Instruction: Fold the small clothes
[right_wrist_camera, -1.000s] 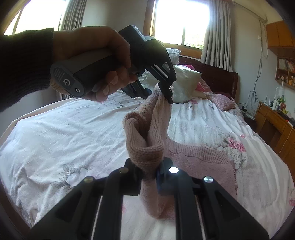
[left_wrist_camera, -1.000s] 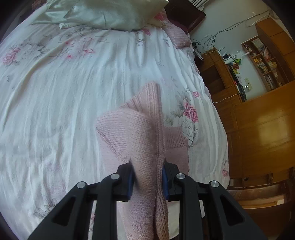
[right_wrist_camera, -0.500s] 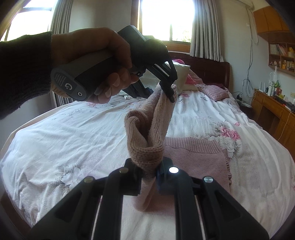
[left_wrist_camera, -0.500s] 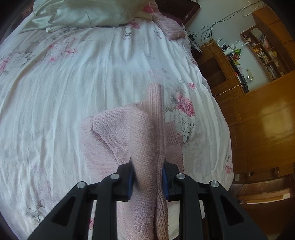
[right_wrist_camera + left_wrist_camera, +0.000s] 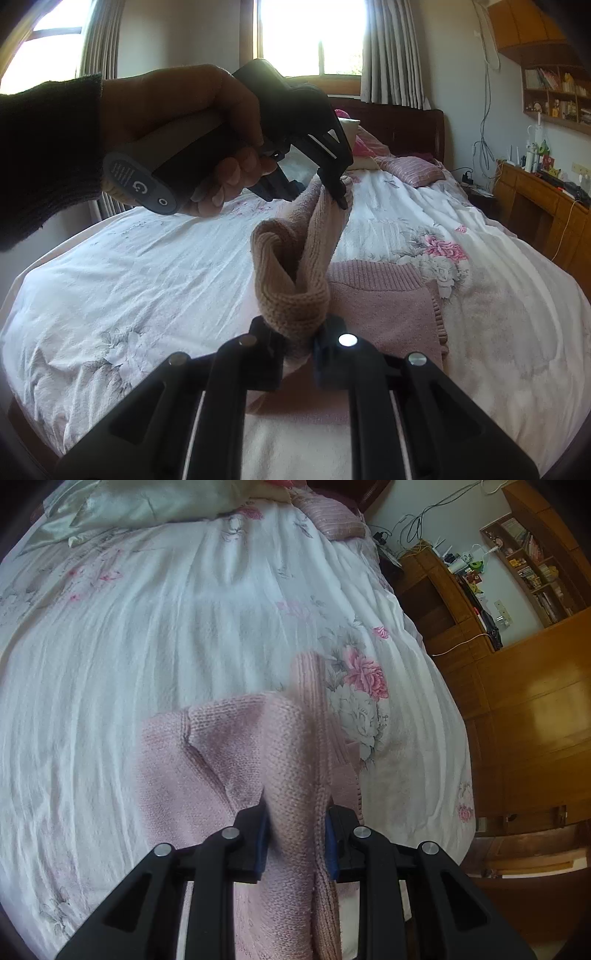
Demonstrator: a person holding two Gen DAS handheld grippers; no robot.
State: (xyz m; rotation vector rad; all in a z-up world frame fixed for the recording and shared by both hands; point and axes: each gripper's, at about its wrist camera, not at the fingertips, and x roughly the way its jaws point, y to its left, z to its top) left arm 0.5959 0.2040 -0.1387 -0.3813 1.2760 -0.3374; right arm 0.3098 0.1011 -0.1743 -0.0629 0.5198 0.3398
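Note:
A pink knitted sweater [image 5: 384, 299] lies partly folded on the floral bed sheet [image 5: 147, 266]. My right gripper [image 5: 299, 347] is shut on a lifted fold of the sweater near its edge. The left gripper [image 5: 332, 192], held by a hand in a dark sleeve, pinches the other end of the same raised strip above the bed. In the left wrist view the left gripper [image 5: 295, 834] is shut on the pink sweater [image 5: 207, 746], whose flat part spreads below on the sheet [image 5: 110, 646].
Pillows [image 5: 140, 506] and a pink striped cushion [image 5: 410, 170] lie at the head of the bed. A wooden desk [image 5: 543, 206] with clutter and wooden cabinets [image 5: 535, 720] stand along the bed's right side. Curtained windows [image 5: 306, 40] are behind the headboard.
Both grippers have carried the raised fold across the sweater. More of the sweater now lies flat and folded on the sheet beneath them.

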